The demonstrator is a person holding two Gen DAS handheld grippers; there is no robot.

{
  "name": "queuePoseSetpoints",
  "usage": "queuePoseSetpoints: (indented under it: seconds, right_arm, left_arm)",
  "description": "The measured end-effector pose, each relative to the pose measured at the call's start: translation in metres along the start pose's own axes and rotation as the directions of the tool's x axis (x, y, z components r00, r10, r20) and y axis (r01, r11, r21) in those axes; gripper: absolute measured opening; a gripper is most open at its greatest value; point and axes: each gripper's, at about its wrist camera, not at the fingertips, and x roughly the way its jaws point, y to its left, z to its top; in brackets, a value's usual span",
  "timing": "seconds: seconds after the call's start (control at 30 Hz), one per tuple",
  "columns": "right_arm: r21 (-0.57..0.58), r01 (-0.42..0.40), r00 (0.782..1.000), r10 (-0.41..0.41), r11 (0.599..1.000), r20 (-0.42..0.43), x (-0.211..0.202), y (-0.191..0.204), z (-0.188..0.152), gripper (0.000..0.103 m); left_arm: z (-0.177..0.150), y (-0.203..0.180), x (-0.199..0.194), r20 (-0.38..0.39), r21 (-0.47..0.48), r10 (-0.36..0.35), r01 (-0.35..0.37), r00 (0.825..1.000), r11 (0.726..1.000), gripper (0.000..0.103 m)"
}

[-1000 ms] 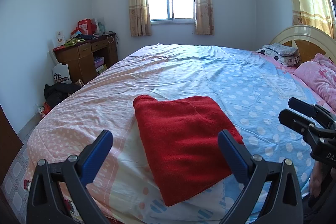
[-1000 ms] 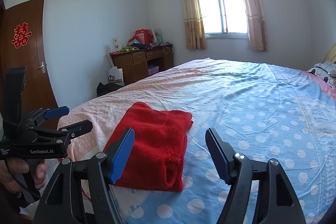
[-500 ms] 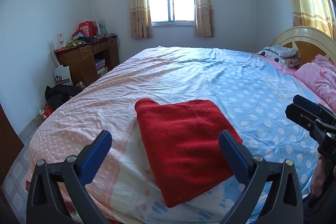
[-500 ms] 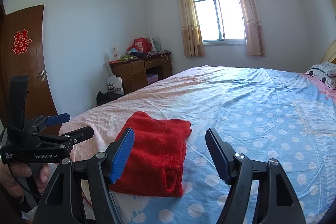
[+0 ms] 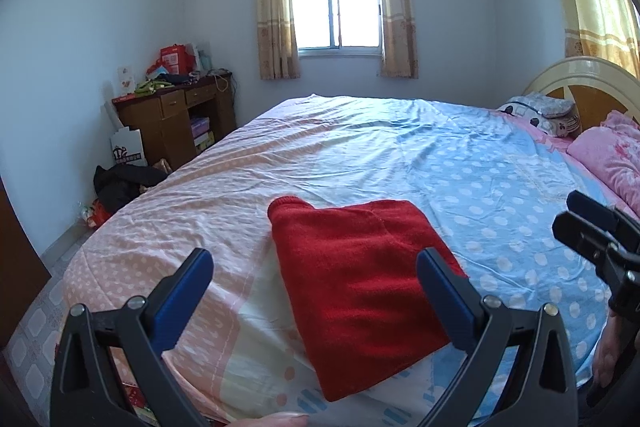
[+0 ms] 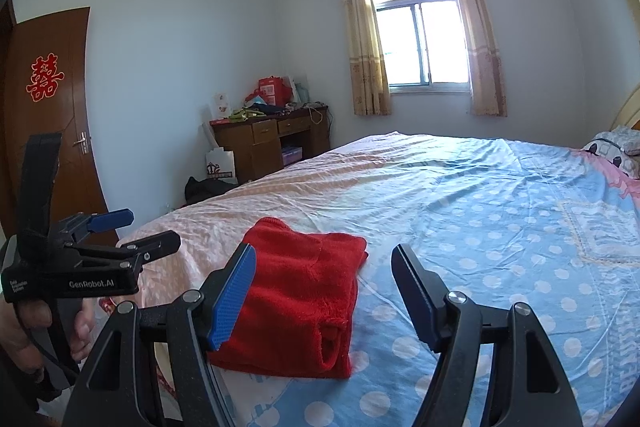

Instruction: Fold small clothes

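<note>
A red knit garment (image 5: 360,283) lies folded into a compact rectangle on the near edge of the bed (image 5: 400,155); it also shows in the right wrist view (image 6: 296,291). My left gripper (image 5: 314,271) is open and empty, held above and short of the garment. My right gripper (image 6: 324,267) is open and empty, pulled back from the garment's right side. Each gripper appears in the other's view: the right one (image 5: 580,215) at the far right, the left one (image 6: 132,231) at the far left.
The bed has a pink and blue polka-dot sheet. Pink pillows (image 5: 612,155) and a headboard (image 5: 576,83) are at the right. A cluttered wooden desk (image 5: 176,115) stands by the far wall, a dark bag (image 5: 120,183) on the floor, a brown door (image 6: 44,131) at left.
Both grippers have drawn back and up from the garment, so the views tilt toward the room. The garment has not moved.
</note>
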Motion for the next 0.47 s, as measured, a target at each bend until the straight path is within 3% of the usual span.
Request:
queuePoseSetpoints:
  seconds: [0.47]
  right_arm:
    - [-0.025,-0.019,0.999,0.018,1.0,-0.031,0.006,0.007,-0.005,0.071]
  left_arm:
    - [-0.002,0.013,0.006,0.003,-0.028,0.037,-0.037,0.999,0.999,0.103]
